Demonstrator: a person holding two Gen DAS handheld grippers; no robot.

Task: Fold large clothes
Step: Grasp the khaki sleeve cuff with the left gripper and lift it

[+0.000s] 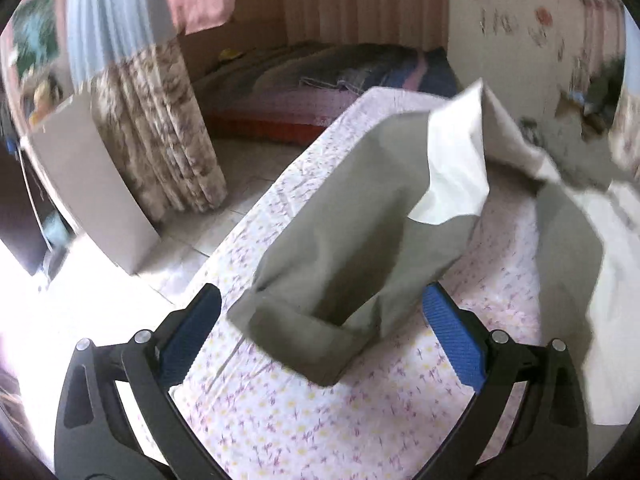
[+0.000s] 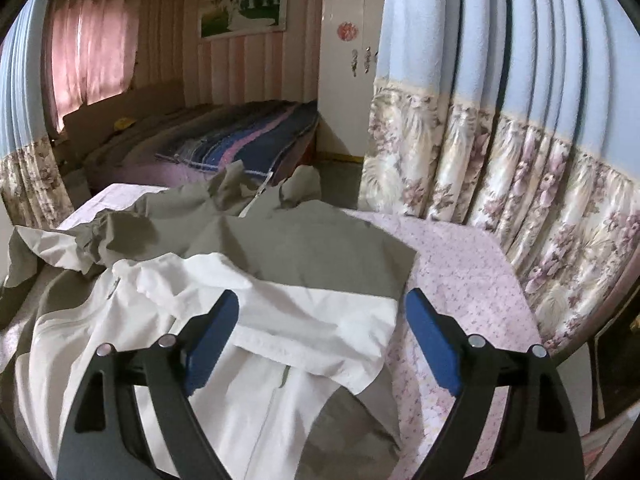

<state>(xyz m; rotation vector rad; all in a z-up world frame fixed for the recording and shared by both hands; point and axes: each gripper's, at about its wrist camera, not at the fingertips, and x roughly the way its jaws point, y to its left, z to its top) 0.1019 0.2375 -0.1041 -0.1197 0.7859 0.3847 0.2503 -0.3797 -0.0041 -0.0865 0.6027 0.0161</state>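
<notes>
A large grey and white jacket lies crumpled on a bed with a pink flowered sheet [image 1: 312,420]. In the left wrist view its grey sleeve [image 1: 352,240] stretches toward me, cuff end [image 1: 296,340] between the blue pads. My left gripper [image 1: 320,304] is open around the cuff, not closed on it. In the right wrist view the jacket body [image 2: 300,240] spreads across the bed, with a white panel [image 2: 312,320] and zipper [image 2: 272,408] near me. My right gripper [image 2: 322,312] is open just above the white panel, holding nothing.
A flowered curtain with a blue top [image 2: 500,140] hangs right of the bed and shows in the left wrist view [image 1: 160,132]. A second bed with a striped blanket [image 2: 224,140] lies behind. A white wardrobe [image 2: 348,60] stands at the back. The tiled floor [image 1: 224,216] lies left of the bed.
</notes>
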